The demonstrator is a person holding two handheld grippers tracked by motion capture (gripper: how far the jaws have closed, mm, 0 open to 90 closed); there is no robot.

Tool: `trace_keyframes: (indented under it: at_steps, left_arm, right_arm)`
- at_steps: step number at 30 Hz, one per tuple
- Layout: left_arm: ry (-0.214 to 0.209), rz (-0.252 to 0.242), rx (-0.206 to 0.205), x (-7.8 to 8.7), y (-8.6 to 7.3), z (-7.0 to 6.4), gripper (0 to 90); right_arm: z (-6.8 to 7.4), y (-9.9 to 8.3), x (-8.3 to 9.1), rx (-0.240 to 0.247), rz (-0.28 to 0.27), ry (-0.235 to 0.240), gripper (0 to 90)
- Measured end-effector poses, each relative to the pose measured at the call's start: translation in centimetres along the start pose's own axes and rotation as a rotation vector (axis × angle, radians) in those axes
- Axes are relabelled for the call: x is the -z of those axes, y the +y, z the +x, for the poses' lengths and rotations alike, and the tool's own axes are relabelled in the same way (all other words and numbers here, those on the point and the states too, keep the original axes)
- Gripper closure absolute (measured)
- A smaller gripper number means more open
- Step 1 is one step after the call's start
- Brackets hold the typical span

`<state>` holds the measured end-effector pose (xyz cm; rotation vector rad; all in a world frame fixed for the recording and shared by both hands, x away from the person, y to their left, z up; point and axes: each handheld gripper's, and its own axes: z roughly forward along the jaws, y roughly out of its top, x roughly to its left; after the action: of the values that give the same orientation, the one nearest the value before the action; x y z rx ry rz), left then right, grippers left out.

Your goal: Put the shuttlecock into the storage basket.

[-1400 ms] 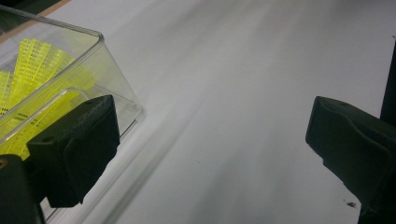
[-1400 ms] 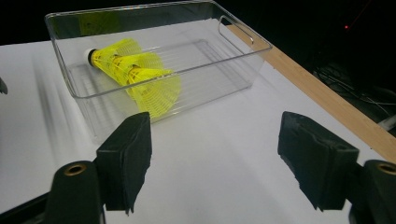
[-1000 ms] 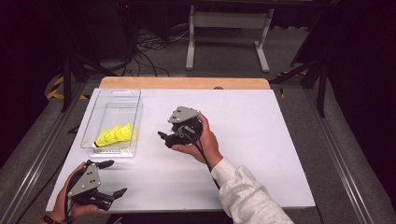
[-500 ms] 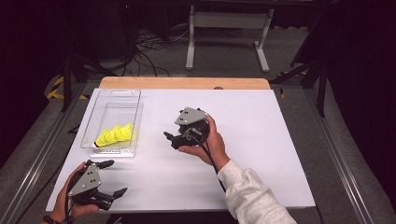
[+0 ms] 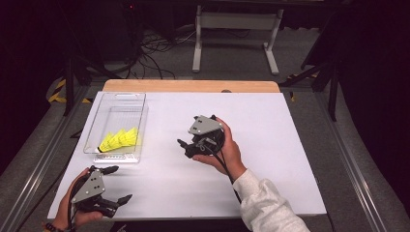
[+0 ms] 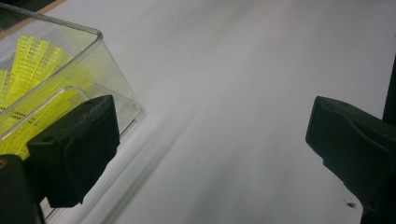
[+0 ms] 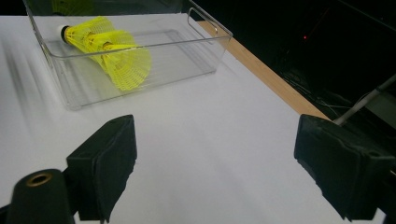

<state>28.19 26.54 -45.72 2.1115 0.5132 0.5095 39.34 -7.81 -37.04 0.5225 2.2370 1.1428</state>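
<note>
My left gripper [image 5: 115,183] sat nearest, jaws spread and empty, just short of the clear bin [image 5: 137,99]. Farther out, my right gripper [image 5: 183,146] hung equally wide apart mid-table, aimed at the yellow shuttlecocks [image 5: 117,140] lying inside that bin.

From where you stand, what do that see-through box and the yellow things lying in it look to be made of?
The box looks like clear, glossy hard plastic: the white table shows through its walls and the rim glints. The yellow shuttlecocks seem to be synthetic, probably nylon: their skirts are a fine mesh with a matte look.
</note>
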Motion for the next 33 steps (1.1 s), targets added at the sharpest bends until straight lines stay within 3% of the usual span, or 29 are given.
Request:
trace_keyframes:
  at_steps: [22,30,33]
  left_arm:
    - [0.005,-0.004,-0.002,0.1,0.0,0.0,3.8]
    - [0.006,-0.005,-0.004,0.0,0.1,0.1,3.8]
    - [0.004,-0.005,-0.005,0.0,0.1,0.1,3.8]
  right_arm:
    - [-0.7,-3.1,3.1,0.026,0.029,-0.058,12.4]
    - [-0.9,-4.4,4.9,0.058,0.042,-0.080,11.3]
    - [-1.0,-4.7,5.7,0.075,0.055,-0.111,10.5]
